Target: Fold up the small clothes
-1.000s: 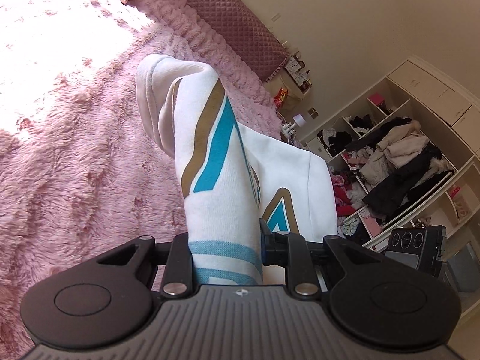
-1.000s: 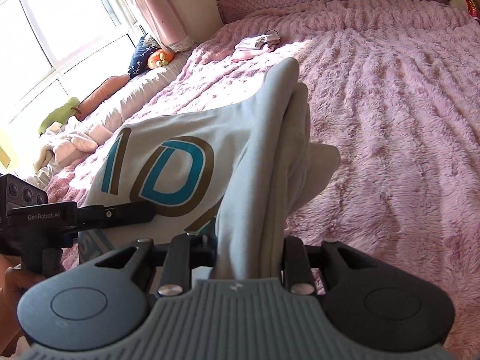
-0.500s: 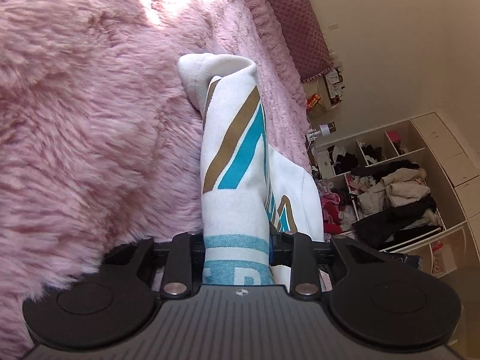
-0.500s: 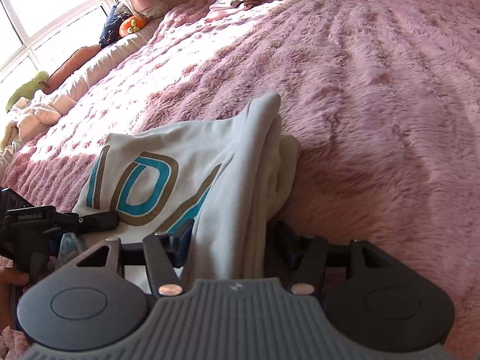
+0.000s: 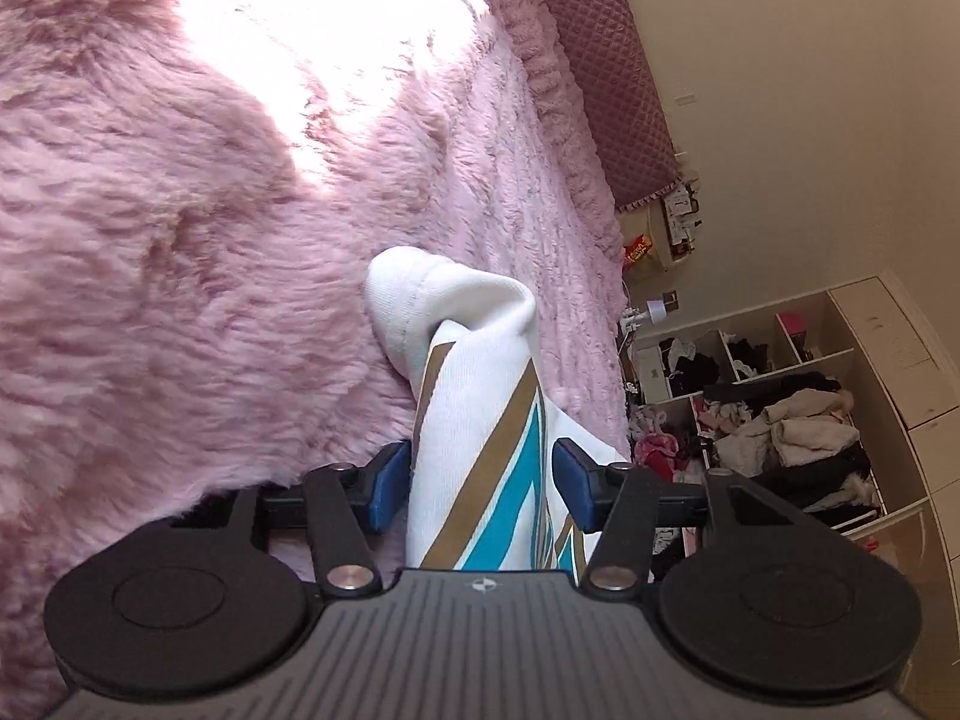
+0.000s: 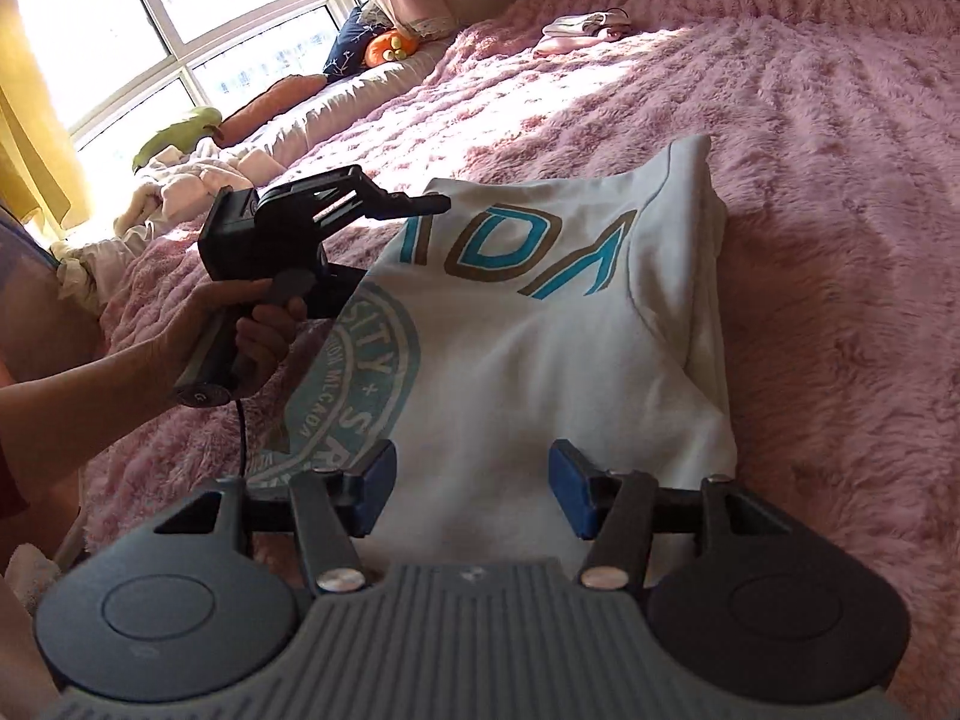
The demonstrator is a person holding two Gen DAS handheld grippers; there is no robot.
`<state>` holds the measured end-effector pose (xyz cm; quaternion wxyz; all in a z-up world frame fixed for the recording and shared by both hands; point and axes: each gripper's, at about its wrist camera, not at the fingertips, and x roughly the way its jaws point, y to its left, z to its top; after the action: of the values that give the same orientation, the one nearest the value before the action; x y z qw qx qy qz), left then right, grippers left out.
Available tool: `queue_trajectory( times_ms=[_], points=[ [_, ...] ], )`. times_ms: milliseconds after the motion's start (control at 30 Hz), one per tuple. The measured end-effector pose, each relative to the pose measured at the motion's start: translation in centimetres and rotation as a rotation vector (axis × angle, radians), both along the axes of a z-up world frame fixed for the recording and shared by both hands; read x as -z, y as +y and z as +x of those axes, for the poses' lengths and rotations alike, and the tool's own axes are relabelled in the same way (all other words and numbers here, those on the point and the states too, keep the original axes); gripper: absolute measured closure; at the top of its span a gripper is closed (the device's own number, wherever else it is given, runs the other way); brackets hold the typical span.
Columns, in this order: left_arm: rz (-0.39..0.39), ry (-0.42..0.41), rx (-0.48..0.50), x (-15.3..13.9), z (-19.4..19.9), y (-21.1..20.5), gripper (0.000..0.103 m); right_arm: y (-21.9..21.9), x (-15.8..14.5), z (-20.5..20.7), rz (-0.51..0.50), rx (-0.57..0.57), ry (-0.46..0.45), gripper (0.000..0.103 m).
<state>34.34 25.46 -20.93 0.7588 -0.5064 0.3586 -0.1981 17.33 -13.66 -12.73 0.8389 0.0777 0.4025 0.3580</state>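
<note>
White cotton T-shirt with teal and brown lettering lies folded flat on the fluffy pink bedspread, printed side up. Only the right wrist view shows this whole spread, together with the person's hand around the left gripper's black handle beside the shirt's left edge. The left wrist view shows instead a raised hump of the shirt standing between its own fingers, and, beyond the bedspread's far side, open white shelves stuffed with jumbled clothes and a quilted mauve headboard.

Past the shirt's far end a small pale folded garment lies on the bedspread, and cushions and soft toys line the window seat under the bright window.

The left gripper has its jaws parted, having just been opening; the shirt fold sits loose between the blue pads, with a gap at either side. The right gripper stands about as wide, hovering over the shirt's near hem, gripping nothing.
</note>
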Motion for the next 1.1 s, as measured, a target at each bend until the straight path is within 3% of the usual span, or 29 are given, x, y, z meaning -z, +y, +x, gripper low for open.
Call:
queue_trajectory(
  times_ms=[67, 167, 233, 367, 533, 600, 700, 767, 867, 933, 1000, 1100],
  points=[
    [0.019, -0.007, -0.002, 0.0, 1.4, -0.6, 0.068, -0.2, 0.7, 0.3, 0.025, 0.022, 0.031, 0.051],
    [0.206, -0.095, -0.023, -1.8, 2.2, -1.7, 0.078, -0.5, 0.9, 0.8, 0.041, 0.019, 0.057, 0.051],
    [0.314, -0.201, -0.035, -3.7, 1.6, -2.3, 0.08, -0.4, 0.9, 1.0, 0.034, 0.001, 0.059, 0.051],
    [0.336, -0.354, -0.104, -5.6, 0.3, -1.9, 0.082, -0.6, 1.3, 0.8, 0.034, -0.012, 0.06, 0.051],
    [0.502, -0.155, -0.082, -3.4, 2.2, -1.4, 0.084, -0.5, 1.5, 1.0, 0.054, 0.006, 0.073, 0.05],
    [0.49, -0.145, -0.092, -3.4, 1.8, -0.6, 0.076, -0.3, 1.4, 1.0, 0.048, 0.007, 0.075, 0.049],
    [0.457, -0.143, -0.116, -5.2, 0.7, 0.5, 0.074, -0.2, 1.2, 0.8, 0.036, 0.0, 0.063, 0.049],
    [0.434, -0.153, -0.124, -6.5, -1.1, 1.7, 0.073, -0.2, 1.0, 0.5, 0.029, 0.004, 0.054, 0.049],
    [0.46, -0.198, -0.124, -9.2, -6.5, 2.1, 0.072, -0.4, 0.4, 0.1, 0.016, 0.034, 0.051, 0.049],
    [0.491, -0.232, -0.081, -10.9, -10.5, 1.0, 0.072, -0.8, -0.5, -0.3, 0.012, 0.088, 0.047, 0.048],
    [0.529, -0.271, -0.027, -12.6, -15.3, -1.1, 0.065, -1.7, -1.4, -1.0, 0.033, 0.133, 0.019, 0.045],
    [0.525, -0.285, 0.054, -12.8, -21.2, -4.4, 0.058, -2.2, -2.3, -2.2, 0.007, 0.182, -0.032, 0.044]
  ],
)
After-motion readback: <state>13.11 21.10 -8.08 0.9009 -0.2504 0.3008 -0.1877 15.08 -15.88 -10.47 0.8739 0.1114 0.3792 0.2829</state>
